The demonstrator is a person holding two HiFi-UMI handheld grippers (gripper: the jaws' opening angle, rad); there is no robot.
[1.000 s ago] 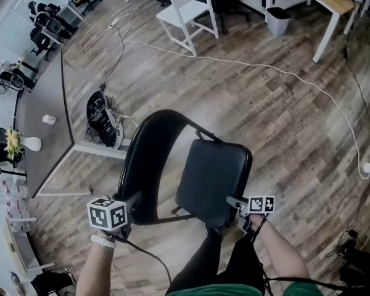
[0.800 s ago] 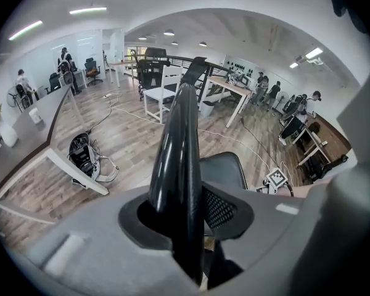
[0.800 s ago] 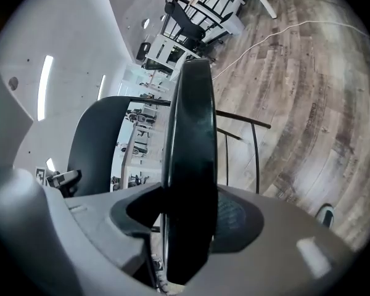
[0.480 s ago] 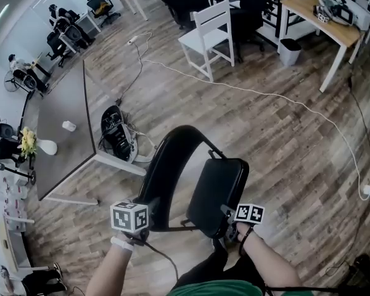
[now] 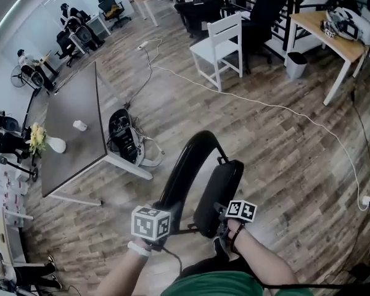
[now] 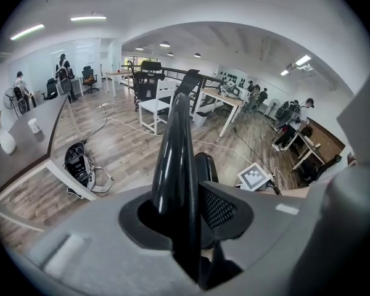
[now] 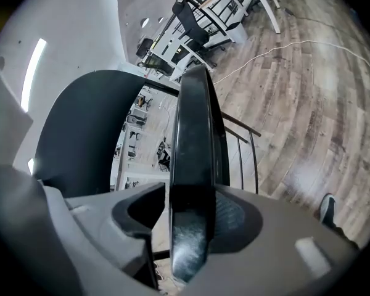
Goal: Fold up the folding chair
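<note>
The black folding chair stands on the wood floor in front of me, with its seat (image 5: pixel 217 196) tipped up close to the rounded backrest (image 5: pixel 188 165). My left gripper (image 5: pixel 165 213) is shut on the lower edge of the backrest (image 6: pixel 176 153), which fills the gap between the jaws (image 6: pixel 185 221). My right gripper (image 5: pixel 222 214) is shut on the front edge of the seat (image 7: pixel 194 140), whose glossy rim runs between the jaws (image 7: pixel 188 227). Both pairs of jaws have just been closing on these parts. The chair's legs are mostly hidden under the seat.
A grey table (image 5: pixel 71 128) stands to the left, with a black bag (image 5: pixel 122 131) on the floor beside it. Farther off are a white chair (image 5: pixel 219 48), a wooden desk (image 5: pixel 333 29) and a bin (image 5: pixel 296 63). A white cable (image 5: pixel 283 110) crosses the floor.
The seat has swung up toward the backrest, so the chair looks much narrower. Both grippers have risen with it, the right one moving farther.
</note>
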